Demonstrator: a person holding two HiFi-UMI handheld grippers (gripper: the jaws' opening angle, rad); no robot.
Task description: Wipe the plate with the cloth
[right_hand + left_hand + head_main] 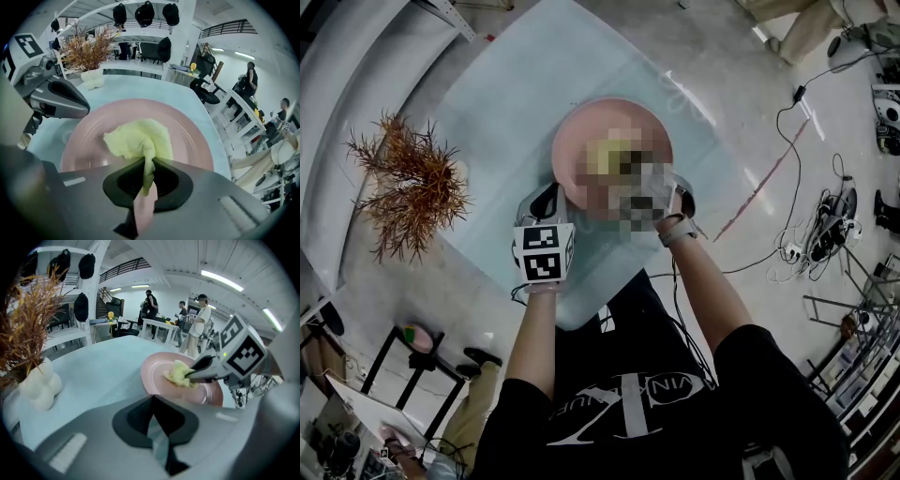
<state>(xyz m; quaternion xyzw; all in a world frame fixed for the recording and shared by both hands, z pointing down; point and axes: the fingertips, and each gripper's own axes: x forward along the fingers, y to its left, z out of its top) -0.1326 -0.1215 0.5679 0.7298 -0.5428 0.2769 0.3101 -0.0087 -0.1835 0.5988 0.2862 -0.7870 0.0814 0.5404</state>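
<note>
A pink plate (581,136) lies on the pale blue table (506,103). A yellow-green cloth (136,138) is bunched near the plate's (187,136) middle. My right gripper (146,165) is shut on a twisted end of the cloth and holds it down on the plate. In the left gripper view the right gripper (191,374) reaches in from the right, onto the cloth (177,372). My left gripper (153,396) is shut with nothing in it, its tips by the plate's (157,376) near left rim. A mosaic patch hides the right gripper in the head view.
A dried brown plant in a lumpy white vase (412,183) stands on the table's left side (40,385). Cables (825,234) lie on the floor to the right. Several people stand at desks far behind the table (199,329).
</note>
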